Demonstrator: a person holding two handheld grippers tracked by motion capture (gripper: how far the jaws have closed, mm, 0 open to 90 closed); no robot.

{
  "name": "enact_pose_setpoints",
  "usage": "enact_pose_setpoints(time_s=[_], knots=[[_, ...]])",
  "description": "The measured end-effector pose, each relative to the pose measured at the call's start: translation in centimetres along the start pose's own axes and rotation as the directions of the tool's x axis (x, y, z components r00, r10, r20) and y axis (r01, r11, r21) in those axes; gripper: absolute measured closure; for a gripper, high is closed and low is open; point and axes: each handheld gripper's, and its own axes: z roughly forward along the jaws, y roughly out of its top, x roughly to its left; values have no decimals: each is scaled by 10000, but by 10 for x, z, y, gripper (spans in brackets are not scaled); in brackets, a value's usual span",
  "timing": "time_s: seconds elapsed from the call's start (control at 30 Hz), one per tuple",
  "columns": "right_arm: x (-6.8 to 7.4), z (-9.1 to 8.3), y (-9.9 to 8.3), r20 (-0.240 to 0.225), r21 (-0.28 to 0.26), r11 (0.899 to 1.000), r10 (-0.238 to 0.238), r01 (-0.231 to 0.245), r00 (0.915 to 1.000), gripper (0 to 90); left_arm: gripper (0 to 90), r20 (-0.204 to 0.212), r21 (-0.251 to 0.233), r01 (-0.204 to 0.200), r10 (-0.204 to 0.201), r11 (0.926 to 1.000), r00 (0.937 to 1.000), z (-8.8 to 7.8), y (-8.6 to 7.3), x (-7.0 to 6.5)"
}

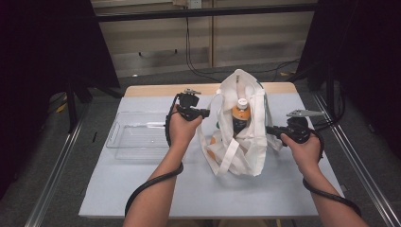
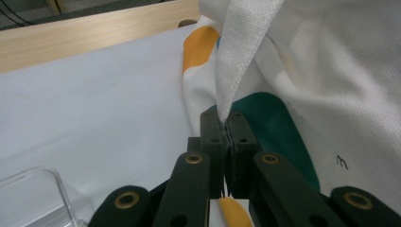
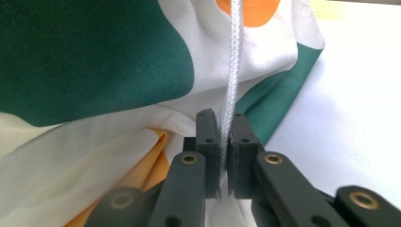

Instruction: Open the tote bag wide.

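Observation:
A white cloth bag (image 1: 246,146) with green and orange patches stands on the table mat. Inside it an orange-labelled bottle (image 1: 240,115) with a white cap stands upright. My left gripper (image 1: 207,113) is at the bag's left side. In the left gripper view its jaws (image 2: 228,127) are shut on a white woven strap (image 2: 236,56) of the bag (image 2: 331,71). My right gripper (image 1: 270,129) is at the bag's right side. In the right gripper view that gripper (image 3: 222,132) pinches another white strap (image 3: 232,71), edge-on, in front of the bag's cloth (image 3: 94,56).
A clear plastic tray (image 1: 135,137) lies left of the bag, and its corner (image 2: 42,189) is near the left jaws. The pale mat (image 1: 189,189) covers a wooden table (image 1: 151,90). Black curtains and metal rails flank both sides.

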Motion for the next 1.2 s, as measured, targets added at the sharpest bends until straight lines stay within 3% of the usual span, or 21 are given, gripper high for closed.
enact_pose_setpoints(time_s=[0.23,0.3,0.4,0.5,0.6,0.73,0.93,0.97,1.07,1.1,1.2], knots=[[-1,0,-1,36,24,10000,85,-85,10000,853,880,-124,246,91,-88,9997,9999,4,-9,0],[-2,0,-2,44,17,9999,117,-117,9999,853,880,-145,183,314,-312,9993,9994,7,-13,-2],[-3,0,-2,72,34,9998,200,-200,9998,852,880,-156,485,67,-59,9988,9999,8,-16,0],[-3,0,-3,86,19,9998,218,-218,9997,849,880,-180,338,328,-322,9989,9993,10,-19,-2],[-2,0,-2,98,25,9998,213,-213,9997,845,880,-155,494,169,-161,9986,9998,9,-20,0],[-1,-1,-1,171,-45,9998,169,-169,9997,778,880,-190,399,335,-328,9986,9993,8,-21,0],[-1,-4,4,382,-231,9997,-11,20,9993,666,880,-130,424,309,-303,9986,9995,8,-20,1],[0,-4,6,550,-316,9994,-126,144,9984,610,880,-59,572,168,-165,9982,9998,8,-20,2],[0,-6,13,648,-452,9988,-150,180,9978,587,880,-58,401,323,-321,9987,9995,9,-18,-1],[1,-6,17,655,-528,9983,-217,252,9976,577,881,-32,566,115,-113,9983,9999,8,-17,-1],[3,-6,25,733,-634,9973,-310,357,9968,574,881,-32,576,68,-66,9983,10000,9,-16,-2]])
